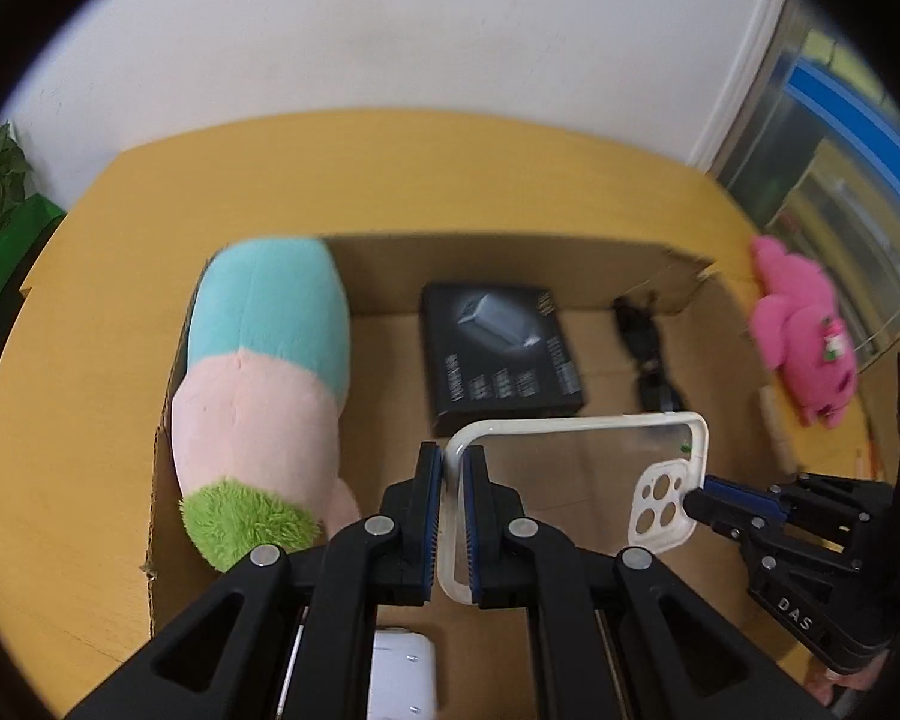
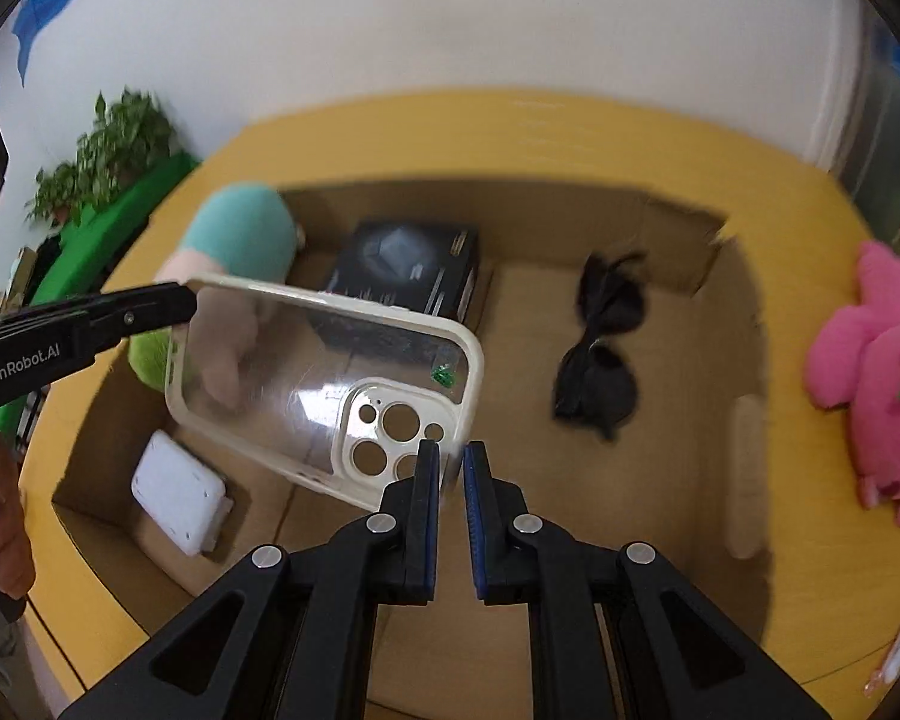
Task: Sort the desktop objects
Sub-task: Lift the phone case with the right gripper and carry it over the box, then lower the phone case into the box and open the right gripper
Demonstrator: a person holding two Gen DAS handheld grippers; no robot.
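A clear phone case [image 1: 570, 480] [image 2: 306, 360] with a white rim hangs over an open cardboard box [image 1: 510, 264] [image 2: 510, 222]. My left gripper [image 1: 453, 462] [image 2: 189, 300] is shut on the case's plain end. The camera-hole end is pinched by my right gripper [image 1: 693, 495] [image 2: 453, 459], also shut. Inside the box lie a teal, pink and green plush toy [image 1: 258, 372] [image 2: 240, 234], a black carton [image 1: 498, 354] [image 2: 408, 264], black sunglasses [image 1: 648, 354] [image 2: 600, 354] and a white flat device [image 1: 402, 678] [image 2: 177, 492].
The box sits on a yellow table [image 1: 90, 360] [image 2: 510, 138] against a white wall. A pink plush toy [image 1: 804, 324] [image 2: 876, 372] lies on the table to the right of the box. A potted plant [image 2: 108, 150] stands at the far left. A person's hand [image 2: 0, 516] holds the left gripper.
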